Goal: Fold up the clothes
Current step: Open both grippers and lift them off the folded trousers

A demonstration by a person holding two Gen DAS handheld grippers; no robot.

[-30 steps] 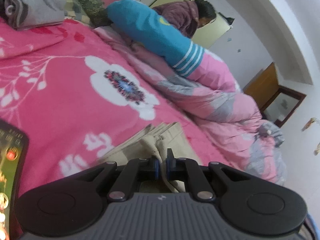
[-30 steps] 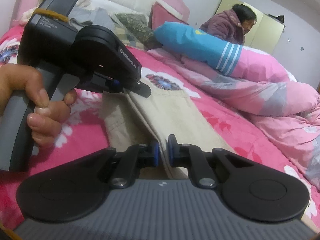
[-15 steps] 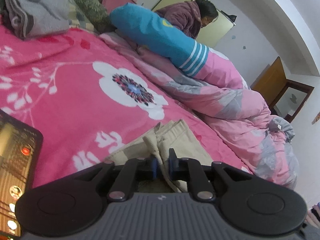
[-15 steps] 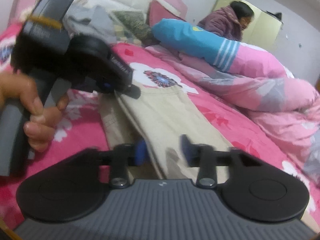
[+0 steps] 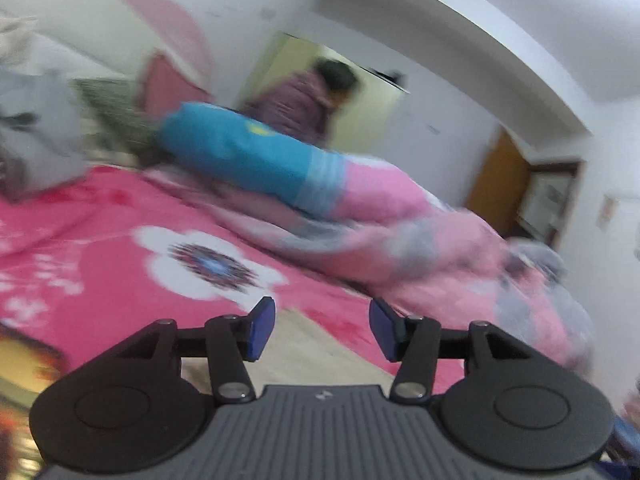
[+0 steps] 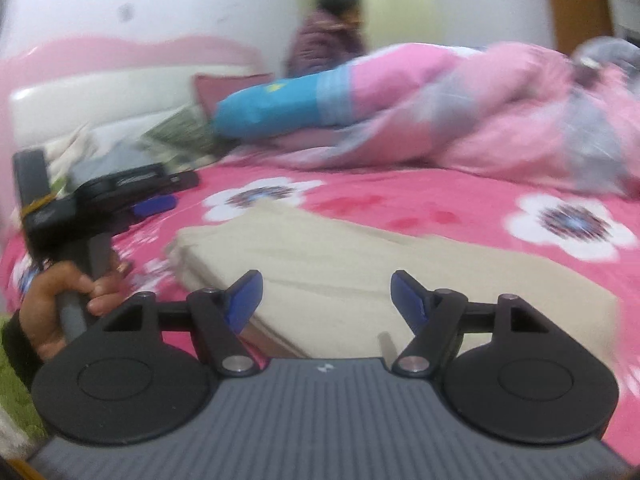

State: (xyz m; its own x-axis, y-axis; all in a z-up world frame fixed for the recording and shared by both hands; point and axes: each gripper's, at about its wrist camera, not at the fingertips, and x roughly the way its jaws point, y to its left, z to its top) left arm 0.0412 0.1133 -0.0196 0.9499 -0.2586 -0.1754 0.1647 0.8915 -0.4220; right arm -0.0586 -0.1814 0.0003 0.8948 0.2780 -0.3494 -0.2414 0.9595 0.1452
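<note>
A: Where do the trousers (image 6: 360, 256) lie?

B: Folded flat on the bed (image 6: 440, 196), on its pink flowered cover. In the right wrist view they spread just beyond and below the jaws of the right gripper (image 6: 326, 300), running away to the upper left and out past the right jaw. The cloth shows through the gap, but neither pad touches it.

A: So those jaws are apart?

B: Yes, well apart, and they have just been opening. Nothing is clamped.

A: And the left gripper (image 5: 322, 330)?

B: Its jaws stand apart too, having just been opening, with nothing pressed between them. In the left wrist view a pale strip of the trousers (image 5: 312, 344) lies under the gap and towards the near side; the picture is blurred, so the edge is hard to trace.

A: Can the left gripper be seen from the right one?

B: It can, off to the left of the right jaws (image 6: 132, 196), held by a hand (image 6: 60, 304), beside the trousers' far left end and clear of the cloth.

A: What lies beyond the jaws?

B: A heaped quilt (image 6: 480, 112) and a blue bolster (image 6: 272, 112), well past the trousers. A person (image 6: 328, 36) stands behind them.
</note>
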